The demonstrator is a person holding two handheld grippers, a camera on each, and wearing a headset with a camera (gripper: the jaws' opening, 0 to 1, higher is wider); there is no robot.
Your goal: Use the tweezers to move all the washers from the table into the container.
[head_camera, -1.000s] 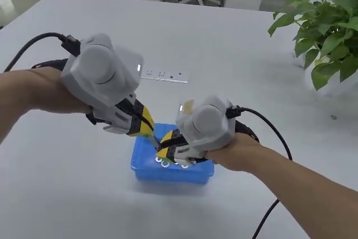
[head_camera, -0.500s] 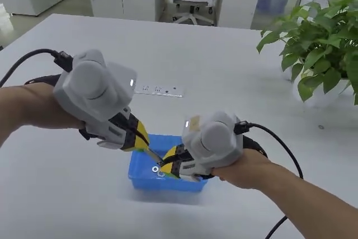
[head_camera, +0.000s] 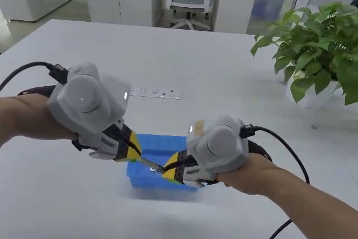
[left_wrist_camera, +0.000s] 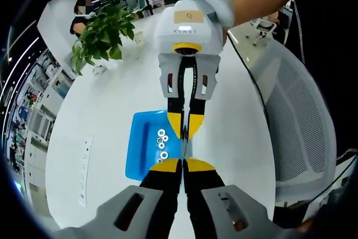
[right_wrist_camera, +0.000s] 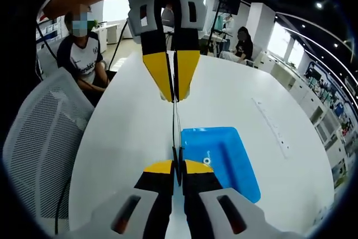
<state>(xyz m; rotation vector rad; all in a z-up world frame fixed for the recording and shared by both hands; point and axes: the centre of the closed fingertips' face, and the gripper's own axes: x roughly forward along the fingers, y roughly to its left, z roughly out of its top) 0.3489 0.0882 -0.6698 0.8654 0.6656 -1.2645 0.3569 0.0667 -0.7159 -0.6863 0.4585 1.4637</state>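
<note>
Holds the tweezers (head_camera: 151, 164) by both ends above the blue container (head_camera: 168, 143). Pinches one end in the left gripper (head_camera: 134, 149), jaws pressed together on the thin metal, and the other end in the right gripper (head_camera: 170, 170), jaws likewise closed on it. Reaches in from the left edge with the left forearm (head_camera: 25, 117) roughly level, aiming that gripper down and to the right. Brings the right forearm (head_camera: 313, 205) up from the lower right corner, right hand (head_camera: 246, 169) wrapped round the gripper body, aiming it leftward and slightly down, yellow tips facing yellow tips and just apart. Seen in the left gripper view: the tweezers as a thin line running straight ahead into the opposite tips, over one edge of the container, with a cluster of washers (left_wrist_camera: 162, 141) lying inside on its floor. Seen in the right gripper view: a washer (right_wrist_camera: 207, 161) inside the container, close to the near wall. Works on a white table (head_camera: 224, 71), with a power strip (head_camera: 154, 92) beyond the container and a potted plant (head_camera: 313, 48) at the far right.
</note>
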